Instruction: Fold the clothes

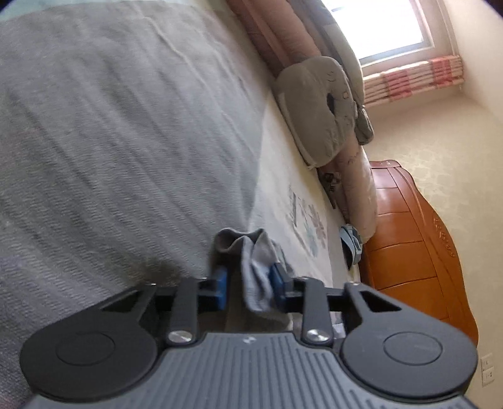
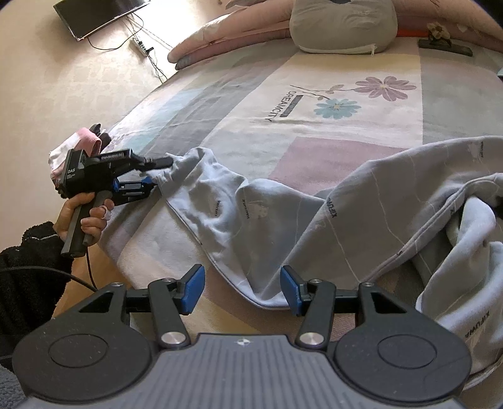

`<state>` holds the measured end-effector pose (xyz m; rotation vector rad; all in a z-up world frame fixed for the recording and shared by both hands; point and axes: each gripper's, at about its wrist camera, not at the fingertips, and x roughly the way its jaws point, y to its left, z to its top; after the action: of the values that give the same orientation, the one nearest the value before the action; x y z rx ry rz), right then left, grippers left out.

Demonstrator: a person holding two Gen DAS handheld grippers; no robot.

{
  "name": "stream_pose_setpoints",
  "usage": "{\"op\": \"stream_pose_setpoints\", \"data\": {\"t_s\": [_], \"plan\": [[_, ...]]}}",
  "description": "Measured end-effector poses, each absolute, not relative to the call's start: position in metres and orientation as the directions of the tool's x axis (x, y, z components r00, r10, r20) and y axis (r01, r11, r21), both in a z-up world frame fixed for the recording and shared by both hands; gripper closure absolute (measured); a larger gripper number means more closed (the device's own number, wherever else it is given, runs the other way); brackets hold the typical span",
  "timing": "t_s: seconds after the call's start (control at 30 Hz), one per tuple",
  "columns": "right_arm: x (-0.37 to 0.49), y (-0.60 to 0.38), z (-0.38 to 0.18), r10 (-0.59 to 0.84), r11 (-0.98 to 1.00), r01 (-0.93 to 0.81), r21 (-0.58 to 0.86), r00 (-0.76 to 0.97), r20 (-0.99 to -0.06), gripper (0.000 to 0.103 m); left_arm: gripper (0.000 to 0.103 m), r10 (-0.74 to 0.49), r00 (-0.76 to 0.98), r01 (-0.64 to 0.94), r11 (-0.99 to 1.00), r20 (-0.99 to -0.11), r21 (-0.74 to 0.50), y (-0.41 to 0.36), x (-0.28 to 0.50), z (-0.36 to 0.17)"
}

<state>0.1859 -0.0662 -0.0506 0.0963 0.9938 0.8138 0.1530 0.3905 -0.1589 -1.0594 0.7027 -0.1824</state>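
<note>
A light grey-blue sweatshirt (image 2: 283,214) with small printed letters lies crumpled across the flowered bed sheet (image 2: 330,94). In the right wrist view one sleeve stretches left to my left gripper (image 2: 152,176), which a hand (image 2: 85,217) holds at the bed's edge. The left wrist view shows the sleeve end (image 1: 256,270) bunched between the blue pads of my left gripper (image 1: 248,278), which is shut on it. My right gripper (image 2: 242,291) stands open low over the garment's near hem, and the cloth edge lies between its blue pads (image 2: 191,289) without being pressed.
A grey pillow (image 2: 342,25) and a rolled pink quilt (image 2: 220,34) lie at the head of the bed. A small pile of pink and white clothes (image 2: 78,141) sits at the left edge. A wooden headboard (image 1: 408,236) and a window (image 1: 393,25) show beyond.
</note>
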Motion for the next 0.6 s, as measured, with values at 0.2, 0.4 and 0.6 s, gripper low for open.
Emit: {"op": "stream_pose_setpoints", "data": {"t_s": [0.2, 0.4, 0.6], "plan": [[0.186, -0.067, -0.050, 0.647, 0.710, -0.565, 0.420, 0.288, -0.706, 0.045, 0.053, -0.478, 0.745, -0.182, 0.527, -0.466, -0.831, 0.378, 0.170, -0.147], [0.186, -0.067, -0.051, 0.637, 0.719, -0.559, 0.413, 0.293, -0.713, 0.045, 0.073, -0.436, 0.740, -0.204, 0.581, -0.513, -0.788, 0.371, 0.169, -0.142], [0.185, -0.070, -0.053, 0.628, 0.728, -0.554, 0.404, 0.301, -0.718, 0.045, 0.094, -0.341, 0.757, -0.254, 0.632, -0.558, -0.732, 0.367, 0.152, -0.141]]}}
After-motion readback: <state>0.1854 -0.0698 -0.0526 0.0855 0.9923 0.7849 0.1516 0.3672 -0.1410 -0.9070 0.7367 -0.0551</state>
